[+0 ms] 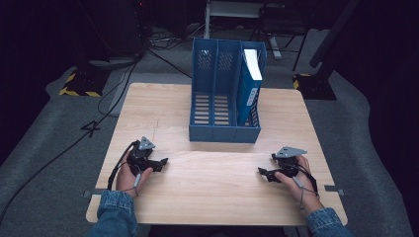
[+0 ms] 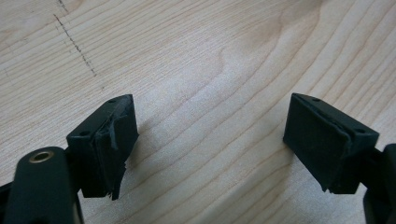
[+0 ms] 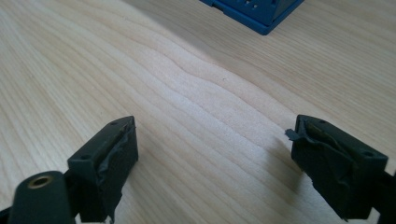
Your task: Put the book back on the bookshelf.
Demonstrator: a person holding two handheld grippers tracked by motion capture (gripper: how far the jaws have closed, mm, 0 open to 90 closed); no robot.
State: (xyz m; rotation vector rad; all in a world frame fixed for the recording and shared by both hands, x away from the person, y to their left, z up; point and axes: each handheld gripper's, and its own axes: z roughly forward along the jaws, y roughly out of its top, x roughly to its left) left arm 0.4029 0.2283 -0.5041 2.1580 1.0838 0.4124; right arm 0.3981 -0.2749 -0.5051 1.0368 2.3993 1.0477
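A blue three-slot file rack [image 1: 225,94] stands on the wooden table [image 1: 212,197], toward its far side. A blue book with a white edge [image 1: 250,84] stands upright in the rack's right slot. My left gripper [image 1: 164,161] rests low over the table at the near left, jaws wide apart over bare wood. In its own view the left gripper [image 2: 210,140] holds nothing between its pads. My right gripper [image 1: 261,172] sits at the near right, pointing inward, open and empty. In the right gripper view the right gripper [image 3: 212,154] faces bare wood, with a corner of the rack [image 3: 254,11] beyond.
Cables [image 1: 106,128] trail across the grey floor to the left of the table. Dark stands with yellow-black hazard tape [image 1: 79,89] flank the far corners. A metal frame [image 1: 237,12] stands behind the rack.
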